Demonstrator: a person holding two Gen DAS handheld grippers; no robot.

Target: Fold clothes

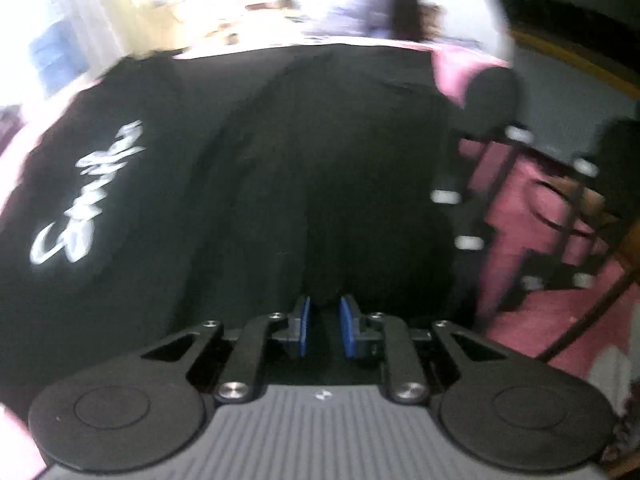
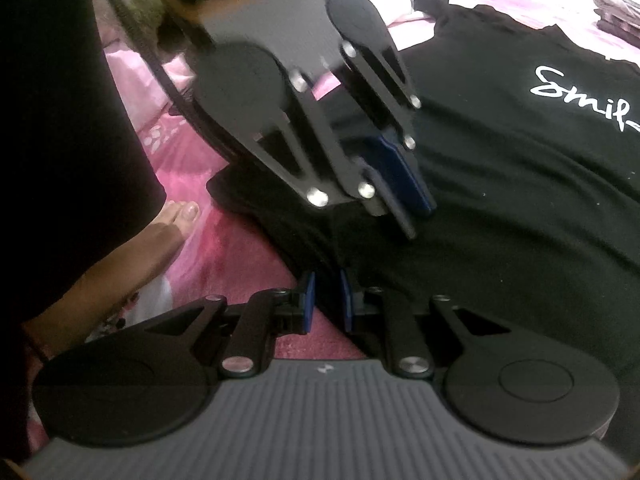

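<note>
Black cotton T-shirt (image 2: 500, 200) with white script lies on pink bedsheet (image 2: 240, 248); left gripper (image 1: 324, 328) and right gripper (image 2: 327, 300) fingers both pinch its hem.

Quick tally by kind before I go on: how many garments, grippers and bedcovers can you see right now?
Black T-shirt with white script print: 1
Grippers: 2, the left gripper and the right gripper, each with black cloth between its blue pads
Pink floral bedcover: 1
Folded grey item, far corner, kind unclear: 1
Total: 5
</note>
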